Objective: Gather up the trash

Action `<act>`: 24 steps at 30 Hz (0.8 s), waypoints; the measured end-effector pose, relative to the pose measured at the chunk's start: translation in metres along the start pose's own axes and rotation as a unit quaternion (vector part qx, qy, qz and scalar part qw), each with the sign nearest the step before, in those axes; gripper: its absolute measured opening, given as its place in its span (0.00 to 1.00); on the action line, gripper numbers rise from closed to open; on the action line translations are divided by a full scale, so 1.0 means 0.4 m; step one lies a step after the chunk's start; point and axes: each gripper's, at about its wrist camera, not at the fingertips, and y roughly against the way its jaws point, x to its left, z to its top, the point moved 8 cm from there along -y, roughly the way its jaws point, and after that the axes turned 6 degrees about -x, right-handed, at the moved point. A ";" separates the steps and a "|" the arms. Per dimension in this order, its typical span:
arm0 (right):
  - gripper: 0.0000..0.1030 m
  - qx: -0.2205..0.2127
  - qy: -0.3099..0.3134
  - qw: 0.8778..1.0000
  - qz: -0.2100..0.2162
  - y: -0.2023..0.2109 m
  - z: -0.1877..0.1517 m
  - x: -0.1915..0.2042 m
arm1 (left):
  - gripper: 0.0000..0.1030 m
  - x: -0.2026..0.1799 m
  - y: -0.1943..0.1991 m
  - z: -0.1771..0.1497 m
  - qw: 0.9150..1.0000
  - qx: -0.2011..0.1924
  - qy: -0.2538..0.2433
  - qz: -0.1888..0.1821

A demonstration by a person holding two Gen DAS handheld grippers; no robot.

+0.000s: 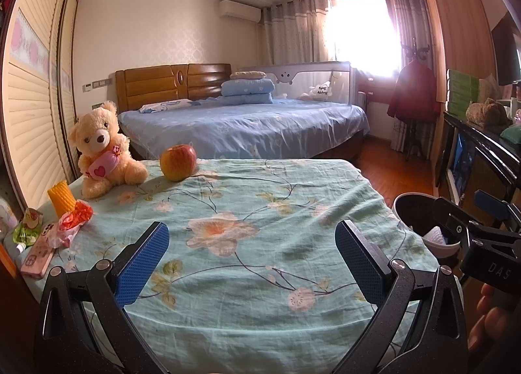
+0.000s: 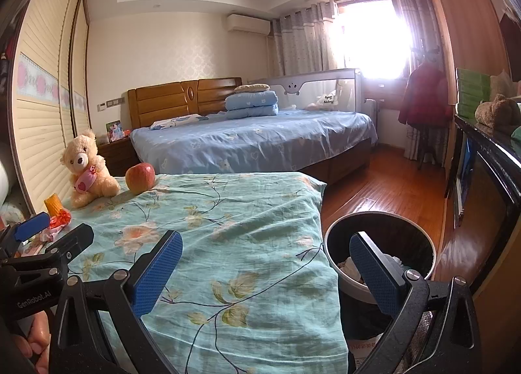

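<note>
Fingers wide on both: I've got the left gripper (image 1: 252, 263) level over the bench (image 1: 293, 211), right gripper (image 2: 267, 273) straddling bench edge and bin (image 2: 379, 227).

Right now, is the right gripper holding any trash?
No. The right gripper is open and empty, above the table edge and the bin.

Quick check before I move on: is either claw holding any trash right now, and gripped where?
Nothing is held. The left claw and the right claw are both open with nothing between their pads. The red wrapper lies on the table, untouched.
</note>
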 end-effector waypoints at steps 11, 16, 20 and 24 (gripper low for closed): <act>1.00 0.001 0.001 1.000 0.001 -0.001 -0.004 0.002 | 1.00 0.000 -0.002 -0.009 1.000 0.001 0.000 -0.002; 1.00 0.001 0.000 1.000 0.000 -0.001 -0.004 0.002 | 1.00 0.000 -0.003 -0.008 1.000 0.001 -0.001 -0.002; 1.00 0.001 0.000 1.000 0.000 -0.001 -0.005 0.002 | 1.00 0.000 -0.002 -0.008 1.000 0.001 -0.002 -0.002; 1.00 0.001 0.000 1.000 0.000 0.000 -0.006 0.002 | 1.00 0.001 -0.002 -0.010 1.000 0.000 -0.002 -0.002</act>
